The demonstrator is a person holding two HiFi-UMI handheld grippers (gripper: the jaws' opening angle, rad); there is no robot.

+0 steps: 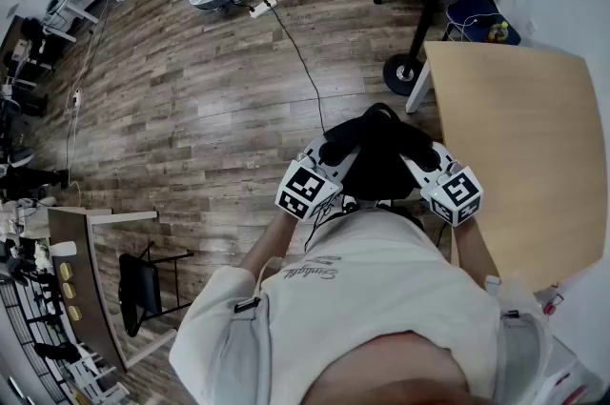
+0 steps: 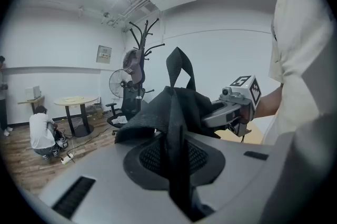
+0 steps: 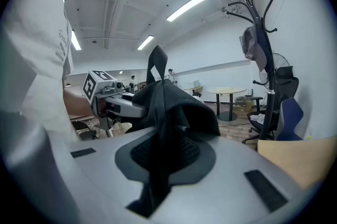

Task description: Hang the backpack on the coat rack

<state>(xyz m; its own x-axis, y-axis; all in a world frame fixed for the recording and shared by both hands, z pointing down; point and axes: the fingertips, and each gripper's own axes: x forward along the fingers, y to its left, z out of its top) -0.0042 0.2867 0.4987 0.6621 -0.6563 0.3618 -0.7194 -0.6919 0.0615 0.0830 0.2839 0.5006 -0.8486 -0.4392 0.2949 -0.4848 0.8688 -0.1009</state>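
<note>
Grip: left gripper [image 2: 176,162] and right gripper [image 3: 158,159], both 2 pinched tight on backpack [image 1: 379,160].
Done: backpack held up.
Remaining: reach coat rack [image 2: 141,41], hook it.

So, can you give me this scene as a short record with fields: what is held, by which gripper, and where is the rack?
held: backpack, black, between both grippers
left gripper: shut on backpack fabric
right gripper: shut on backpack fabric
top loop: free, standing up
coat rack: ahead, apart from the backpack
grey item: already hanging on the rack
table: at the person's right
task state: backpack not yet hung
</note>
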